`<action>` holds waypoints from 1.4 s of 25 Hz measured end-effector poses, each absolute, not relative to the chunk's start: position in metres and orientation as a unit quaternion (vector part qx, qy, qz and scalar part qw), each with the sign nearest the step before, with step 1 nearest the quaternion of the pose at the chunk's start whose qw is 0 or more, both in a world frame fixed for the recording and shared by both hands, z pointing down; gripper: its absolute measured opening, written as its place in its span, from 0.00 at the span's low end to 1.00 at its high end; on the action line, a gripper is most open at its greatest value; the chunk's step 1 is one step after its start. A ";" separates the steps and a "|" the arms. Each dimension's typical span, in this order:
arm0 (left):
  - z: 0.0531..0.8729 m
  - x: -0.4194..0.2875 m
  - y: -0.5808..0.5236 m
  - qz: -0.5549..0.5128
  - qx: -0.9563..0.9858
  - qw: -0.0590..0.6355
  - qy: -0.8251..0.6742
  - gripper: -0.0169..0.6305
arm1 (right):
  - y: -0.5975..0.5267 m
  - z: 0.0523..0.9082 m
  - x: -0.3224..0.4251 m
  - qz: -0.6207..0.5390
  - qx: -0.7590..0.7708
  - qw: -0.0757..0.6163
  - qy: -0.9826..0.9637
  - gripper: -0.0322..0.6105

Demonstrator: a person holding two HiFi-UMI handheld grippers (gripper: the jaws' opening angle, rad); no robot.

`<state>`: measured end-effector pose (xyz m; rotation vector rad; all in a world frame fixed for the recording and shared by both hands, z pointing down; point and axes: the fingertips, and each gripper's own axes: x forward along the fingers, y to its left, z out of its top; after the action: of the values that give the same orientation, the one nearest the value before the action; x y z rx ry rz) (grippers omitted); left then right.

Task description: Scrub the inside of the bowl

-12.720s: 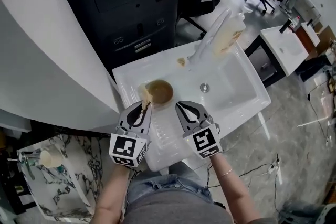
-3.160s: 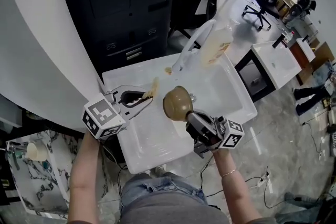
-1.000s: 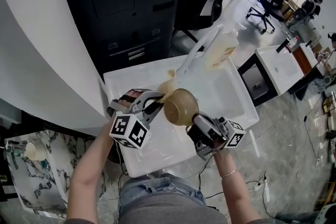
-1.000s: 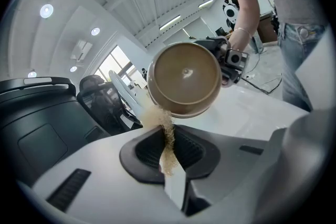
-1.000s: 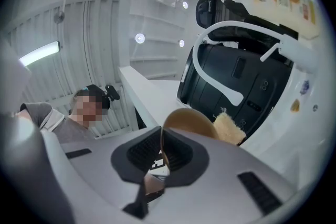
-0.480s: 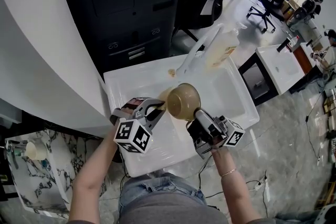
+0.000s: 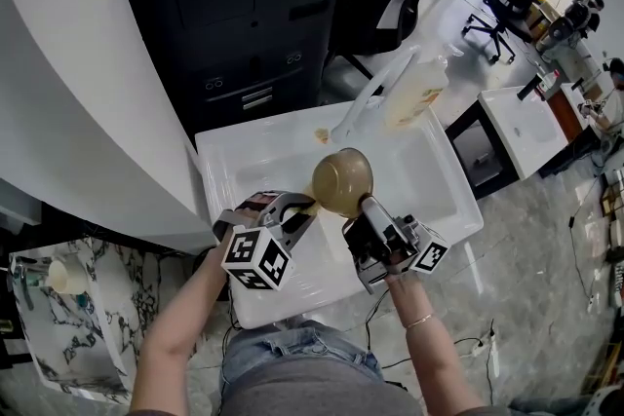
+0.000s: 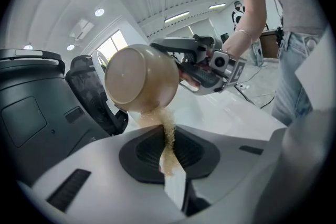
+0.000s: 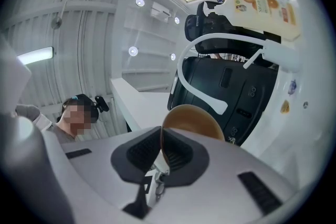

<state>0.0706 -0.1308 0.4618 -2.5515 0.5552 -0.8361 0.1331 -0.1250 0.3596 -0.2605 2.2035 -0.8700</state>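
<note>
- Right gripper [image 7: 359, 209]: we find the jaws closed narrow on the rim of the brown bowl [image 7: 343, 182]. In the right gripper view the thin wall of the bowl [image 9: 191, 120] stands edgewise between the pads.
- Location of bowl: it is held in the air over the white sink [image 7: 263, 161], touching nothing below. The white faucet [image 7: 366, 102] and the soap bottle [image 7: 414, 93] stand beyond it.
- Left gripper [image 7: 297, 209]: its jaws are pinched on a tan sponge [image 8: 168, 139], which rises as a strip from between them.
- Contact: in the left gripper view the top of the sponge meets the lower edge of the bowl [image 8: 140, 78]. That view shows the bowl's outer wall and base, with the opening turned away. We cannot tell whether any of the sponge reaches inside.
- Step in hand, in our judgement: the sponge is being brought to the bowl, and scrubbing of the inside is at its start or not yet begun.
- Next move, in our judgement: the sponge must pass over the rim into the hollow, or the bowl must tip its opening toward it. The right-hand grip should hold firm against the rubbing pressure.
</note>
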 end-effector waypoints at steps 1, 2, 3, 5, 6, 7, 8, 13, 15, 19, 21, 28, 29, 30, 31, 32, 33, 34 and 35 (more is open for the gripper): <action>0.463 0.071 -0.129 -0.298 -0.914 0.193 0.196 0.09 | -0.126 0.362 0.133 -0.340 -0.106 0.368 0.859 0.08; 0.464 0.072 -0.128 -0.298 -0.916 0.187 0.193 0.09 | -0.127 0.363 0.134 -0.341 -0.108 0.368 0.858 0.08; 0.464 0.073 -0.126 -0.297 -0.918 0.182 0.190 0.09 | -0.128 0.363 0.134 -0.342 -0.108 0.370 0.857 0.08; 0.465 0.075 -0.123 -0.296 -0.921 0.174 0.184 0.09 | -0.128 0.359 0.130 -0.345 -0.108 0.375 0.854 0.08; 0.465 0.076 -0.121 -0.296 -0.922 0.172 0.181 0.09 | -0.129 0.359 0.129 -0.345 -0.108 0.376 0.853 0.08; 0.466 0.078 -0.120 -0.296 -0.923 0.170 0.178 0.09 | -0.129 0.360 0.128 -0.344 -0.110 0.375 0.854 0.08; 0.466 0.079 -0.118 -0.296 -0.924 0.167 0.175 0.09 | -0.130 0.362 0.129 -0.344 -0.113 0.373 0.854 0.08; 0.463 0.086 -0.110 -0.286 -0.933 0.149 0.158 0.09 | -0.137 0.368 0.129 -0.343 -0.128 0.366 0.856 0.08; 0.463 0.088 -0.108 -0.284 -0.936 0.145 0.152 0.09 | -0.137 0.367 0.129 -0.339 -0.126 0.369 0.856 0.08; 0.462 0.091 -0.101 -0.280 -0.940 0.135 0.141 0.09 | -0.136 0.368 0.126 -0.337 -0.128 0.359 0.861 0.08; 0.461 0.091 -0.098 -0.279 -0.942 0.131 0.136 0.09 | -0.136 0.369 0.124 -0.339 -0.132 0.350 0.863 0.08; 0.452 0.094 -0.085 -0.270 -0.948 0.121 0.117 0.09 | -0.137 0.371 0.122 -0.335 -0.137 0.339 0.868 0.08; 0.450 0.094 -0.083 -0.269 -0.949 0.121 0.113 0.09 | -0.137 0.371 0.121 -0.334 -0.138 0.336 0.870 0.08; 0.449 0.095 -0.081 -0.268 -0.950 0.122 0.108 0.09 | -0.137 0.371 0.120 -0.333 -0.139 0.333 0.871 0.08; 0.447 0.096 -0.079 -0.266 -0.951 0.121 0.104 0.09 | -0.137 0.372 0.119 -0.333 -0.140 0.330 0.872 0.08; 0.445 0.097 -0.076 -0.264 -0.952 0.121 0.099 0.09 | -0.137 0.372 0.119 -0.333 -0.142 0.328 0.873 0.08; 0.443 0.097 -0.073 -0.262 -0.953 0.120 0.094 0.09 | -0.137 0.373 0.119 -0.333 -0.143 0.327 0.873 0.08; 0.442 0.098 -0.071 -0.259 -0.954 0.118 0.091 0.09 | -0.137 0.375 0.119 -0.334 -0.144 0.326 0.873 0.08; 0.440 0.098 -0.068 -0.258 -0.955 0.116 0.087 0.09 | -0.137 0.376 0.119 -0.336 -0.144 0.325 0.872 0.08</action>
<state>0.0980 -0.0684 0.4404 -2.7989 0.2541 -0.7548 0.1193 -0.1371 0.3755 -0.3769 2.2874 -0.8798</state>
